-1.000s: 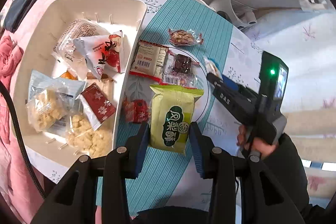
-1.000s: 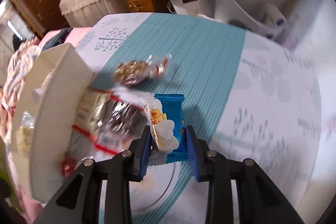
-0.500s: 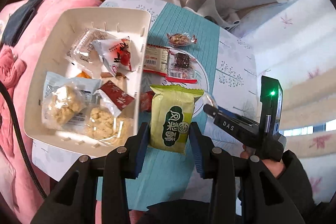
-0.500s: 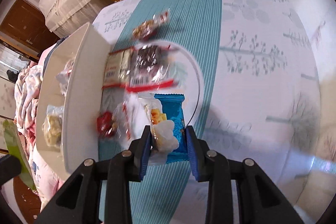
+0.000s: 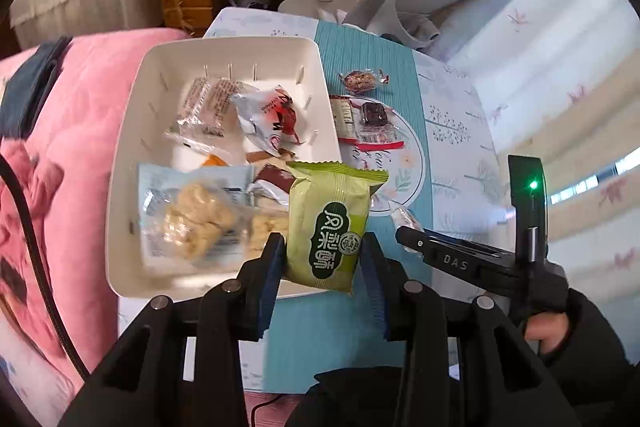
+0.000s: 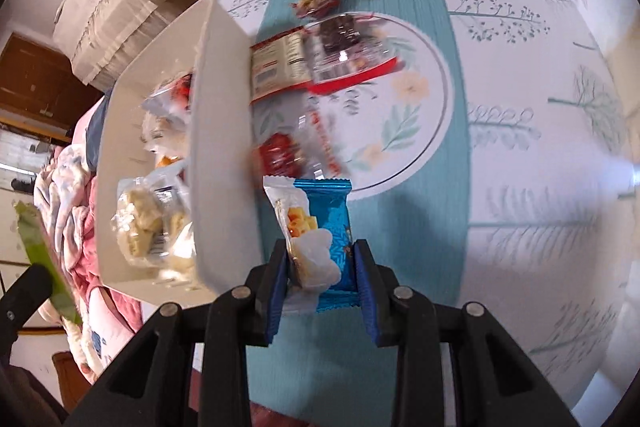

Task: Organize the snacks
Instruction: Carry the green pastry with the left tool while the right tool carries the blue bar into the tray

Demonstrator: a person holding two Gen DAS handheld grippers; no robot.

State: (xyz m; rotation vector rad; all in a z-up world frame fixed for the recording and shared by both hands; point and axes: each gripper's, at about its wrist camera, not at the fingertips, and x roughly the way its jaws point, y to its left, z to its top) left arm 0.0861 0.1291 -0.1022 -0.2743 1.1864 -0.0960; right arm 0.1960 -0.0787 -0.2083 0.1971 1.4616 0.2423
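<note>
1. My left tongs point(image 5: 323, 259) are clamped on a green snack packet point(image 5: 330, 225), the blue pads pressing its two long sides near the lower end.
2. The green snack packet hangs above the near right corner of the white basket point(image 5: 124, 147), overlapping its right wall.
3. My right tongs point(image 6: 320, 267) are clamped on a blue snack packet point(image 6: 332, 215) together with a white-and-clear wrapper that lies against its left side.
4. The blue snack packet is held over the teal stripe of the cloth on the bench point(image 6: 520, 107), just right of the white basket's right wall point(image 6: 216, 131).
5. Inside the white basket lie several packets: pale puffed pieces in clear wrappers point(image 5: 192, 219) near the front, a white packet with red print point(image 5: 272, 115) further back, and a clear printed packet point(image 5: 208, 95) far left.
6. On the bench, right of the basket, a red-edged packet with a dark brown piece inside point(image 5: 368, 123) lies on a round floral print.
7. Beyond it, a small clear wrapper of nutty bits point(image 5: 362, 79) lies on the teal stripe.
8. A small red wrapped sweet point(image 6: 280, 157) lies close beside the basket's right wall, blurred.
9. In the left wrist view my right hand point(image 5: 546, 331), in a dark sleeve, grips the handle of the right tool at the near right.
10. A pink blanket point(image 5: 80, 107) lies left of the basket.
</note>
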